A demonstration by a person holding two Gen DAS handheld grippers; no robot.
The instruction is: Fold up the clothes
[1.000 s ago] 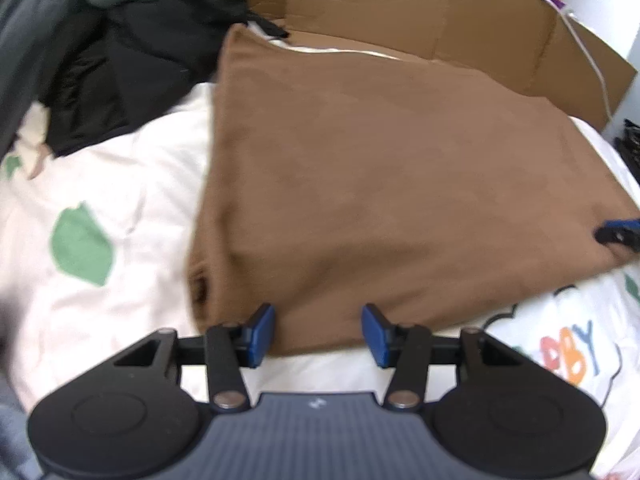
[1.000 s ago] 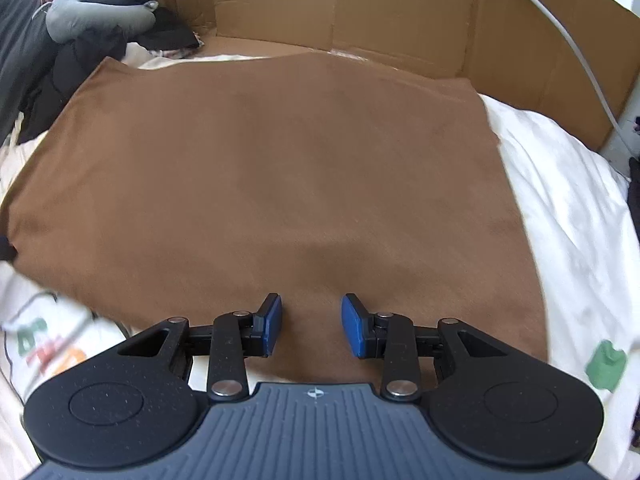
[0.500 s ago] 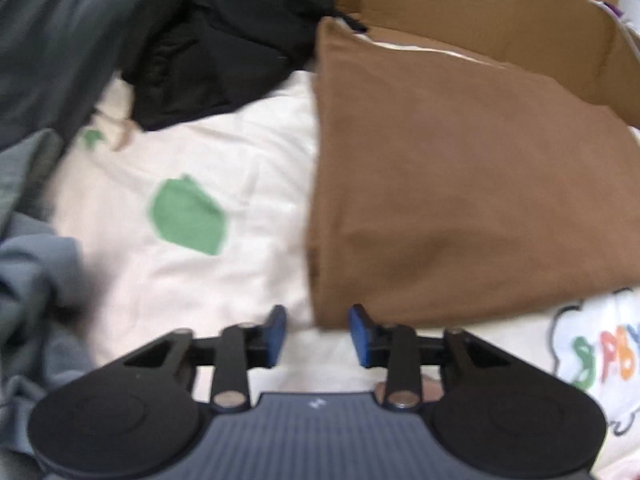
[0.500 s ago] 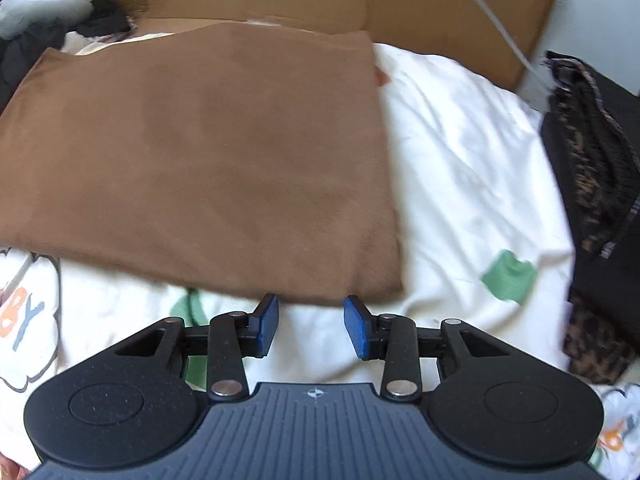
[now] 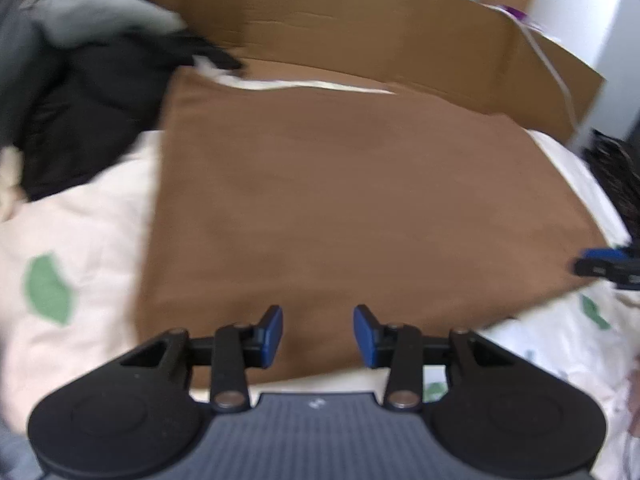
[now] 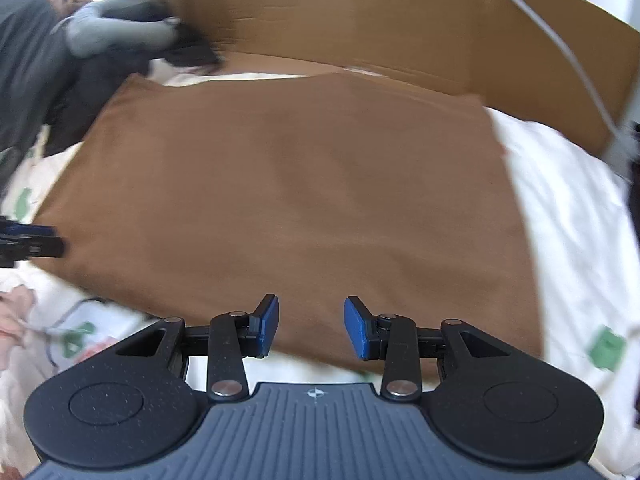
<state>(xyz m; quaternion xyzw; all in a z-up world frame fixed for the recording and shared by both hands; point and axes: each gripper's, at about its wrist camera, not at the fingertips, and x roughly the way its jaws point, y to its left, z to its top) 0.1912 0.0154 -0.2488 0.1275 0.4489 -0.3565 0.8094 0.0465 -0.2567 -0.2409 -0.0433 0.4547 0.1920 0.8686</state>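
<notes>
A brown garment lies flat and folded into a wide rectangle on the bed, also filling the right wrist view. My left gripper hovers over its near edge toward the left side; its jaws are opening and the blue pads press on nothing. My right gripper hovers over the same near edge further right, open, with only the cloth below the gap. Each gripper shows at the edge of the other's view: the right gripper by the near right corner, the left gripper by the near left corner.
A white printed sheet covers the bed. Black and grey clothes are piled at the back left. A cardboard wall runs along the back, with a white cable over it. A dark patterned garment lies at the right.
Half a second ago each gripper was at an outer near corner of the brown garment. Both have since swung inward along its near edge and risen a little. The left jaws have widened slightly.
</notes>
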